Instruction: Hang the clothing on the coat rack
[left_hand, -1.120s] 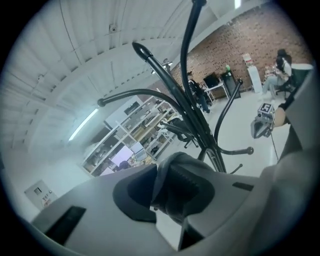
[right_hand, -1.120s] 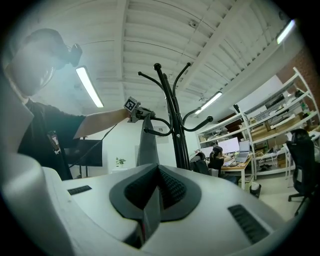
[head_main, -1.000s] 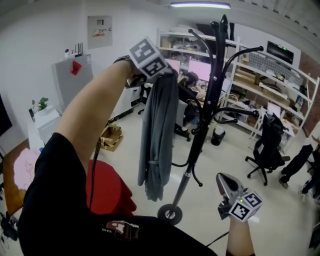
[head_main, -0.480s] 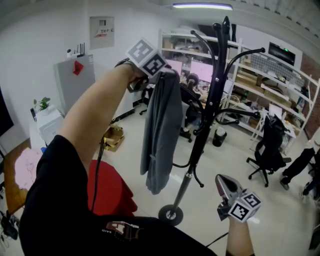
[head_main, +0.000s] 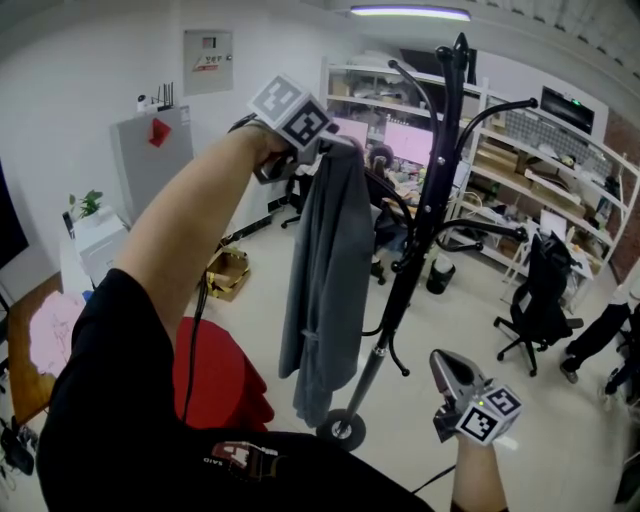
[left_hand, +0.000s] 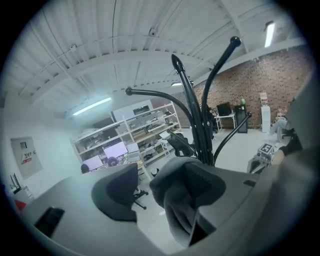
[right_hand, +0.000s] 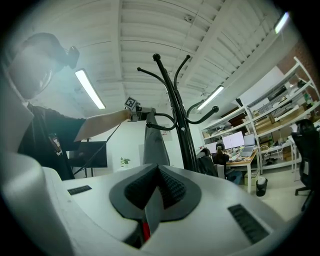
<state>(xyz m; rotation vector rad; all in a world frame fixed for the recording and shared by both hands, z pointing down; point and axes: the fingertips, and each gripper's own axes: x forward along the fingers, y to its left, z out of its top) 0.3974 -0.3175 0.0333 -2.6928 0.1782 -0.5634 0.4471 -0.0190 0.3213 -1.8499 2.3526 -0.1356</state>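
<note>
a: why does the right gripper (head_main: 447, 362) sit so low, close to the person's body?
b: it has no job at this step, i think. its jaws are pressed together on nothing, and down there it is well apart from the cloth and can't snag it.
a: and the left gripper (head_main: 325, 147)?
b: it is raised at arm's length, up at hook height. its jaws have just been opening and now stand apart. the grey garment (head_main: 325, 270) lies draped on one pad, between the jaws, but nothing pinches it.
a: so where is the garment?
b: it hangs full length just beside the pole of the coat rack (head_main: 418, 225), with its top up at a curved hook (right_hand: 156, 127). in the right gripper view it seems to lie over that hook. i can't tell whether hook or jaw bears the weight.
a: why let go there?
b: my guess is that this is the release, so that the hook takes the load.
a: what differs from a second ago?
b: then the jaws pinched the garment's top, and now they gape. the garment is closer to the pole and reaches lower, its hem near the rack's base (head_main: 340, 430). the right gripper is in the same spot. farther back, the office chair (head_main: 535, 285) and the shelves (head_main: 560, 165) look unchanged.
</note>
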